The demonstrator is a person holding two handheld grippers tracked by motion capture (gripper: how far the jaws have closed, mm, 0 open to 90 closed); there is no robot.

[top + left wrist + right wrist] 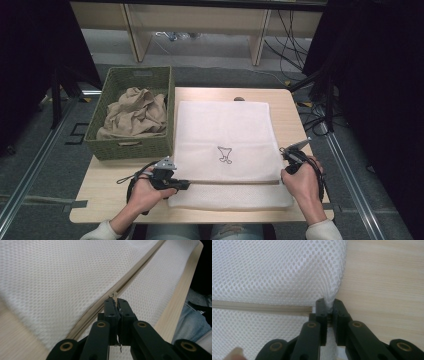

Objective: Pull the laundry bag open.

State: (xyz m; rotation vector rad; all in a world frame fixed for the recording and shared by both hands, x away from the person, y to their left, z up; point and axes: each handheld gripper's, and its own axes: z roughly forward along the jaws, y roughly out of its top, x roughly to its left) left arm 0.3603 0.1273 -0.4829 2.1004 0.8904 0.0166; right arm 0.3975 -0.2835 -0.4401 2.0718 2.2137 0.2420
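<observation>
A white mesh bag (225, 135) with a small dark drawing on it lies flat on the wooden table (100, 185). A beige zipper (235, 182) runs across its near side. My left gripper (187, 185) is at the zipper's left end, shut on the small zipper pull (114, 294), with its tips (115, 301) pinched together over the mesh (62, 277). My right gripper (284, 162) is at the bag's right edge. Its tips (329, 302) are shut on a fold of mesh (274, 270) just past the end of the zipper (262, 307).
A green woven basket (131, 145) holding crumpled beige cloth (135, 112) stands on the table's left, touching the bag's far left edge. Bare wood (387, 277) lies right of the bag. The person's jeans (192, 325) are beyond the near table edge.
</observation>
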